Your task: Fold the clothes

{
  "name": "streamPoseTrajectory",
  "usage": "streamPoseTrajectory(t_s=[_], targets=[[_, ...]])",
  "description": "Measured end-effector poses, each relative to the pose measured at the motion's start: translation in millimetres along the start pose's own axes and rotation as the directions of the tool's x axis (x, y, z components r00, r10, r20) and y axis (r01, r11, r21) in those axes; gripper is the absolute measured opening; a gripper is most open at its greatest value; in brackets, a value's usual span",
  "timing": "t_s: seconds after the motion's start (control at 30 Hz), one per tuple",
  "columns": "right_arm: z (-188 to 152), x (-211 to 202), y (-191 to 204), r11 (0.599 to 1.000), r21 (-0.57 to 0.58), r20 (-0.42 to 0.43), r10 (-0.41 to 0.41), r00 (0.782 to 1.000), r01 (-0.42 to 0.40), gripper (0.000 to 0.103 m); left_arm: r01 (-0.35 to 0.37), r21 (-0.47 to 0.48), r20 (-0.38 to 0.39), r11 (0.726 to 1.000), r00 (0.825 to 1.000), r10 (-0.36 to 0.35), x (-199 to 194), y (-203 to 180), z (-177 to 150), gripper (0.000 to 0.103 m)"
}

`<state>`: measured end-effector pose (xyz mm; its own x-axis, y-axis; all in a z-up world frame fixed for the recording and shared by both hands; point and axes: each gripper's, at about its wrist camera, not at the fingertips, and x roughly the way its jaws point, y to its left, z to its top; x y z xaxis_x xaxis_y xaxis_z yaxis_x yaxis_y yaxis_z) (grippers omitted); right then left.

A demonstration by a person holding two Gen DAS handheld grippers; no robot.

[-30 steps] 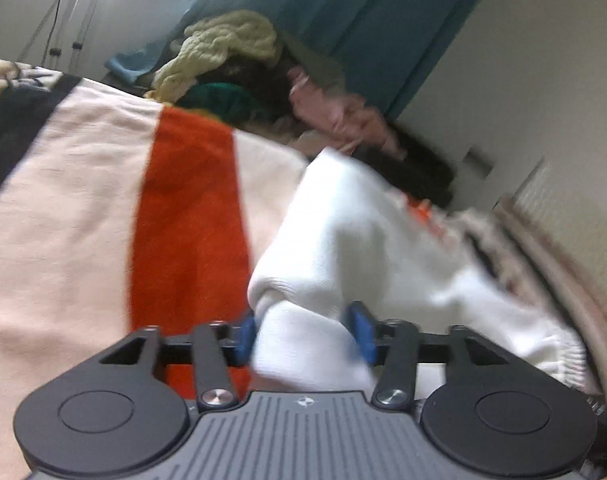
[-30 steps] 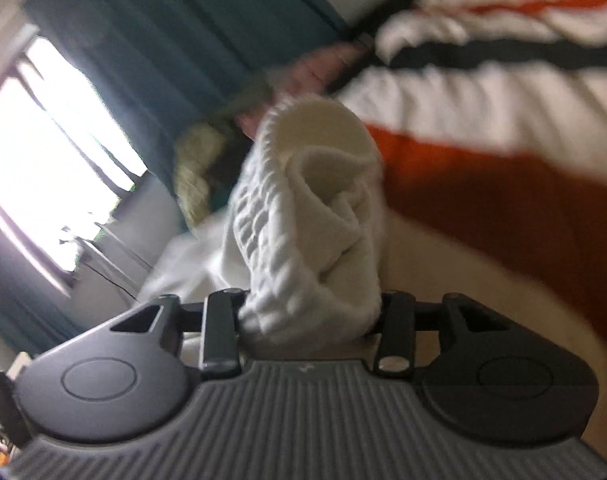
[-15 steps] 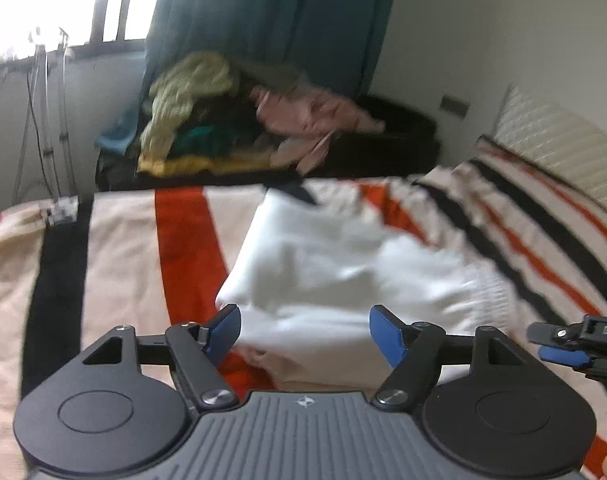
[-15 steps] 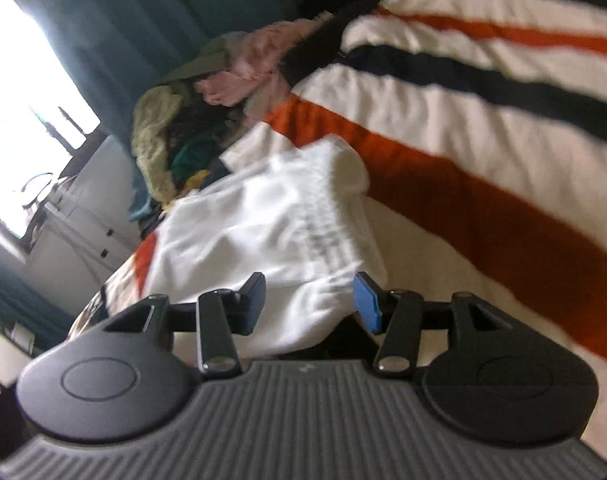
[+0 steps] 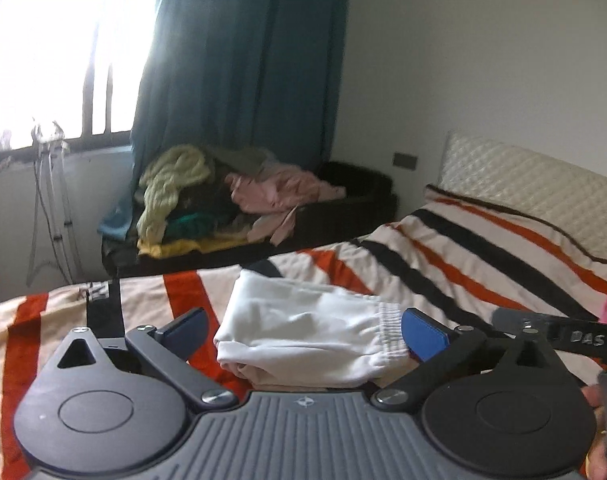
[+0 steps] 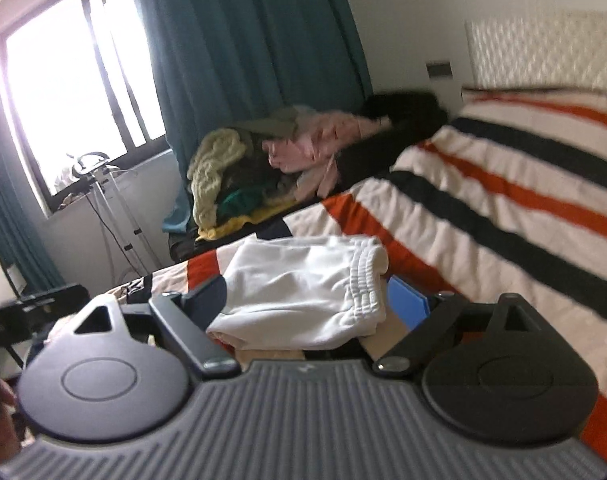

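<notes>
Striped in cream, orange and black, the bedspread (image 5: 443, 264) fills the near and right parts of both wrist views, running far right to a quilted cream headboard (image 5: 535, 184) that the frame edge cuts off. Teal curtains (image 5: 239, 60) hang on the far side next to a bright window (image 5: 55, 48) whose glare washes out whatever lies outside. Below the curtains sits a heap of unfolded clothes (image 5: 207, 200) in yellow-green, pink, green and dark tones; the single garments in it are hard to tell apart, and its support is mostly hidden.

On the bedspread, near and central, lies the folded white garment (image 5: 303, 336) with its ribbed elastic waistband (image 5: 387, 328) on the right. Its near edge is hidden behind each gripper body.

The left gripper (image 5: 305, 334) has its blue-padded jaws spread wide to either side of the garment, gripping nothing. The right gripper (image 6: 307, 300) is likewise spread wide, and the garment hides part of its right pad. At the right edge of the left view, a dark part of the right gripper and a blurred bit of a hand (image 5: 595, 400) are cut off.
</notes>
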<state>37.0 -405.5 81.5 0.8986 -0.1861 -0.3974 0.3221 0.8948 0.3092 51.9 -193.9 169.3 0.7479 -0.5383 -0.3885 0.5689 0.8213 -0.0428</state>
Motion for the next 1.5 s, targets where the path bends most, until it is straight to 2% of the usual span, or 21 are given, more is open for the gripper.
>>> streamPoseTrajectory(t_s=[0.23,0.4,0.7,0.87,0.9,0.93,1.0,1.03,1.13,1.17,1.2,1.23,1.27,1.4,1.5], targets=[[-29.5,-54.4,21.8,0.995,-0.095,0.072,0.04,0.997,-0.033,0.089,-0.022,0.043,0.081,0.999,0.997,0.019,-64.7,-16.8,-24.7,0.103],[-57.6,-71.3,28.2,0.993,-0.113,0.138,0.05,0.989,-0.034,0.089,-0.077,0.027,0.114,0.997,0.991,0.074,-85.4,-12.4,-57.2,0.103],[-105.8,-64.8,41.8,0.987,-0.16,0.211,0.037,0.977,-0.003,0.089,-0.086,0.008,0.123,0.996,0.989,0.084,-78.9,0.0,-100.7,0.103],[-126.6,-42.6,44.0,0.985,-0.171,0.181,0.04,0.983,-0.009,0.088,-0.093,-0.012,0.114,0.996,0.989,0.094,-63.1,8.0,-120.8,0.103],[-129.8,-37.9,43.5,0.985,-0.173,0.169,0.041,0.985,-0.011,0.081,-0.094,-0.023,0.111,0.995,0.989,0.096,-60.2,10.3,-125.1,0.103],[-132.4,-34.0,42.9,0.985,-0.172,0.157,0.039,0.987,-0.011,0.06,-0.091,-0.036,0.103,0.995,0.99,0.095,-56.0,13.7,-128.0,0.103],[-135.5,-27.9,42.3,0.985,-0.173,0.144,0.012,0.99,0.013,0.042,-0.091,-0.051,0.082,0.995,0.992,0.095,-49.4,19.1,-134.2,0.103],[-136.4,-25.2,41.7,0.984,-0.173,0.142,-0.004,0.99,0.029,0.042,-0.094,-0.056,0.07,0.994,0.993,0.097,-45.9,21.5,-136.5,0.103],[-138.5,-22.7,38.2,0.988,-0.156,0.146,0.013,0.989,0.01,0.043,-0.103,-0.067,0.043,0.992,0.993,0.106,-37.7,27.8,-142.4,0.103],[-139.1,-22.9,37.3,0.989,-0.15,0.15,0.027,0.988,-0.004,0.047,-0.107,-0.07,0.039,0.992,0.993,0.11,-36.6,29.7,-143.8,0.103],[-139.9,-23.4,37.4,0.989,-0.15,0.156,0.036,0.987,-0.012,0.066,-0.112,-0.073,0.035,0.991,0.993,0.115,-35.6,31.7,-145.1,0.103],[-140.8,-24.4,39.0,0.987,-0.161,0.165,0.037,0.986,-0.01,0.091,-0.114,-0.077,0.034,0.991,0.993,0.117,-35.3,33.2,-146.1,0.103],[-141.8,-25.4,40.7,0.985,-0.171,0.175,0.038,0.984,-0.007,0.096,-0.113,-0.081,0.033,0.99,0.993,0.116,-35.1,34.5,-146.9,0.103],[-145.7,-29.1,47.3,0.977,-0.213,0.209,0.043,0.977,0.003,0.094,-0.115,-0.084,0.037,0.99,0.992,0.119,-36.3,36.1,-148.7,0.103],[-146.1,-28.1,48.2,0.977,-0.214,0.201,0.035,0.979,0.008,0.094,-0.116,-0.073,0.044,0.991,0.992,0.119,-37.5,32.6,-149.3,0.103]])
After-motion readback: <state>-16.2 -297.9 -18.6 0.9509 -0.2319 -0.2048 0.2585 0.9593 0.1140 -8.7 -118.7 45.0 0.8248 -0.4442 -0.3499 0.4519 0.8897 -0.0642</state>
